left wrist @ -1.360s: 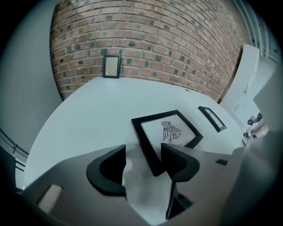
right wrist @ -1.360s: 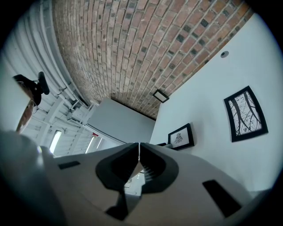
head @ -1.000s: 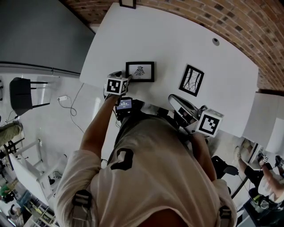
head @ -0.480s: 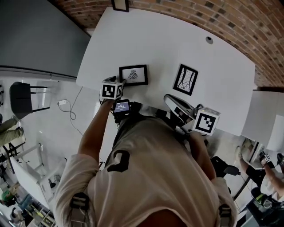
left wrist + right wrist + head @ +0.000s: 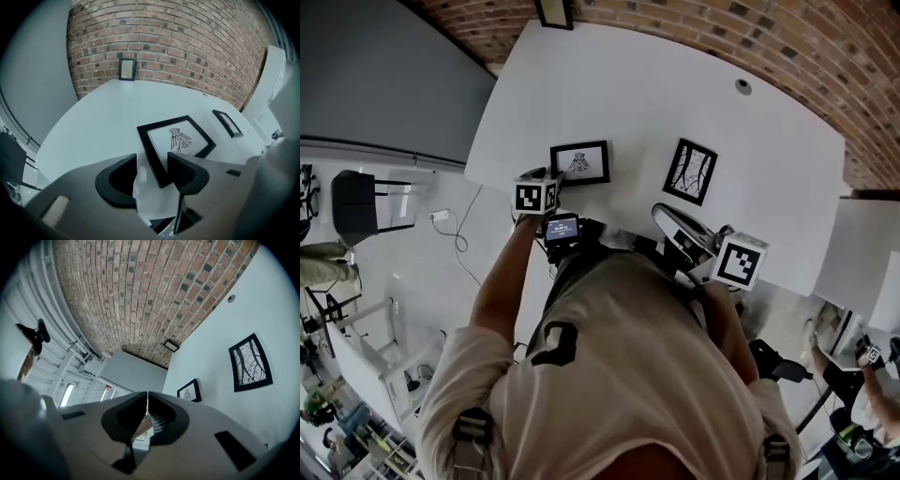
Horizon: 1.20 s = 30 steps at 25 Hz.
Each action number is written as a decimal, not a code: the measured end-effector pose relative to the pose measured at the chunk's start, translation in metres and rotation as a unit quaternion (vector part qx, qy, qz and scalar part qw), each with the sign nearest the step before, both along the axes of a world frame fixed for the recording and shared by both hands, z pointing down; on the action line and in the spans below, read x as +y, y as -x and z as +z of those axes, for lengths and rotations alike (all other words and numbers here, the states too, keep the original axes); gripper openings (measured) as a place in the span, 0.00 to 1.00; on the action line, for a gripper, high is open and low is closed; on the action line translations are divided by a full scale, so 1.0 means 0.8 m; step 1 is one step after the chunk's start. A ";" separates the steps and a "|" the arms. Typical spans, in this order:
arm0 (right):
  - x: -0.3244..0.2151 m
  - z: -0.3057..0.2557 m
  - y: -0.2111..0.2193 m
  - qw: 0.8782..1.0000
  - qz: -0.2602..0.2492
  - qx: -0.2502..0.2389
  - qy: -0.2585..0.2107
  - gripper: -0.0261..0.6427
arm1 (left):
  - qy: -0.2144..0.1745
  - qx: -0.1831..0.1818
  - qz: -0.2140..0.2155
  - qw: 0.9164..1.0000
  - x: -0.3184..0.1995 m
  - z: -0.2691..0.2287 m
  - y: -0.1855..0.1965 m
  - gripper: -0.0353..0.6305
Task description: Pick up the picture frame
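Observation:
A black picture frame with a bird drawing point(image 5: 579, 162) lies flat on the white table point(image 5: 628, 84). My left gripper point(image 5: 555, 177) points steeply down at its near left corner. In the left gripper view the frame's corner point(image 5: 159, 164) sits between the jaws of my left gripper point(image 5: 152, 161). These jaws have just been closing; bare table still shows beside the left one, so they are open. My right gripper point(image 5: 664, 212) hovers over the table's near edge, shut and empty, its jaws point(image 5: 147, 397) meeting in the right gripper view.
A second black frame with a branch drawing point(image 5: 690, 172) lies to the right of the first. A small frame point(image 5: 554, 11) leans on the brick wall at the table's far edge. A round cable hole point(image 5: 742, 86) is at the far right.
The left gripper has stayed at the bird frame's corner. The right gripper has drifted a little to the right along the table's near edge.

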State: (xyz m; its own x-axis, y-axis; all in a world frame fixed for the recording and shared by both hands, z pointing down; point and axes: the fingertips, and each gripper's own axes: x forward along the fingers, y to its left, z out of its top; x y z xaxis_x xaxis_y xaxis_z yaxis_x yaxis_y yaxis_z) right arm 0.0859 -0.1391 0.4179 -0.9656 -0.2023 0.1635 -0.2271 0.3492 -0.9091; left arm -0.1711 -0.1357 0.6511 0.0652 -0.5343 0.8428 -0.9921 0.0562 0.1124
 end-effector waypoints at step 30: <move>0.065 0.021 0.088 0.995 -0.083 0.015 0.059 0.05 | -0.041 0.018 -0.062 0.997 0.059 0.001 -0.005 0.39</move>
